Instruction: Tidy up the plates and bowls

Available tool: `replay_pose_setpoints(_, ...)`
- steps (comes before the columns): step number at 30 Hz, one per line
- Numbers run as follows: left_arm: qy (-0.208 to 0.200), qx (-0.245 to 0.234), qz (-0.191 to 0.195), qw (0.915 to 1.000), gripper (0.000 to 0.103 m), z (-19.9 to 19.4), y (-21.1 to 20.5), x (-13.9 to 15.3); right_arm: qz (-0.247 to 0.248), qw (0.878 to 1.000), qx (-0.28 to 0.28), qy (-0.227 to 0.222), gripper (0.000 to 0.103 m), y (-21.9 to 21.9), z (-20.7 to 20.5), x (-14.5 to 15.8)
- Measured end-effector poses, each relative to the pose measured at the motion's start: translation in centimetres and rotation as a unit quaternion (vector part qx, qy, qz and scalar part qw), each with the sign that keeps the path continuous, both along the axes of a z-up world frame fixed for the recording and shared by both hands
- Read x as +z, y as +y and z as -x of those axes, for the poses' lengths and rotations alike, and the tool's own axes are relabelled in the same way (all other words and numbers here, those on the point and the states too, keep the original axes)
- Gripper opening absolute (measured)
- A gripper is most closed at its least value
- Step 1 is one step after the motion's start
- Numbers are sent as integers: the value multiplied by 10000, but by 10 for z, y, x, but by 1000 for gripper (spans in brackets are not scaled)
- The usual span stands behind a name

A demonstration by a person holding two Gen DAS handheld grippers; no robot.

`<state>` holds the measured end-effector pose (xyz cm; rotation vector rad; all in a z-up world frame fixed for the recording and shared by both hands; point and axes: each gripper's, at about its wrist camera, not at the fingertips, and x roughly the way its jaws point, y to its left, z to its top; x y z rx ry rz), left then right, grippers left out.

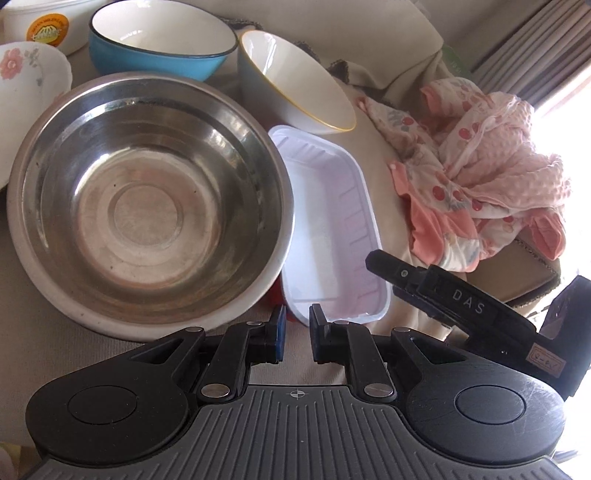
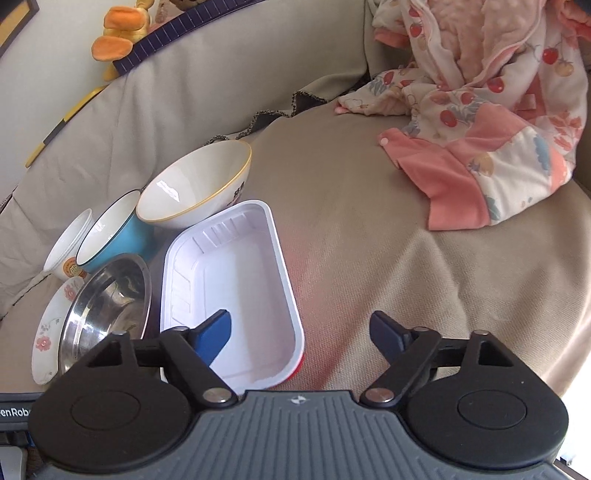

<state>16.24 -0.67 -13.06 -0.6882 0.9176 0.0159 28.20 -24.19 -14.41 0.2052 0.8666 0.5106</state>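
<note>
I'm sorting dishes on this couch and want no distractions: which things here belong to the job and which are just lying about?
Belongs to the job:
steel bowl
blue bowl
yellow-rimmed bowl
flowered plate
white plastic tray
white bowl with orange label

Just lying about:
pink baby clothes
orange plush toy

Raised white letters reading "DAS" stand on the black plastic finger of the right gripper (image 1: 384,271), seen from the left wrist view, with a small handwritten paper label (image 1: 546,360) farther back that is too faint to read. In the right wrist view, cut-off white lettering "enRob" (image 2: 14,412) shows on a dark strip at the lower left edge. A round orange sticker (image 1: 48,31) on the white ceramic bowl (image 1: 22,18) carries print too blurred to read.
</note>
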Motion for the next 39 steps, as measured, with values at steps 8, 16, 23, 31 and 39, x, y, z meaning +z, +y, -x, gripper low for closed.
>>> replay_pose_setpoints(8, -55, -601, -300, 9977, 17, -29, -21, 3, -360, 9984, 102, 413, 51, 13, -26, -16)
replay_pose_setpoints(16, -188, -1185, -229, 9925, 23, -79, -60, -8, -255, 9973, -582, 380, 51, -37, -33, -18)
replay_pose_setpoints(23, -201, -1509, 84, 9883, 23, -92, -59, -12, -95, 9950, -990, 131, 53, -48, -43, -13)
replay_pose_setpoints(31, -806, -1414, 534, 9852, 23, -28, -11, 25, 522, 9867, -1292, -835, 71, -32, -13, 19)
replay_pose_setpoints(39, -1238, 749, -1321, 9806, 23, 44, 85, 65, -571, 9976, 222, -325, 84, 39, 21, 35)
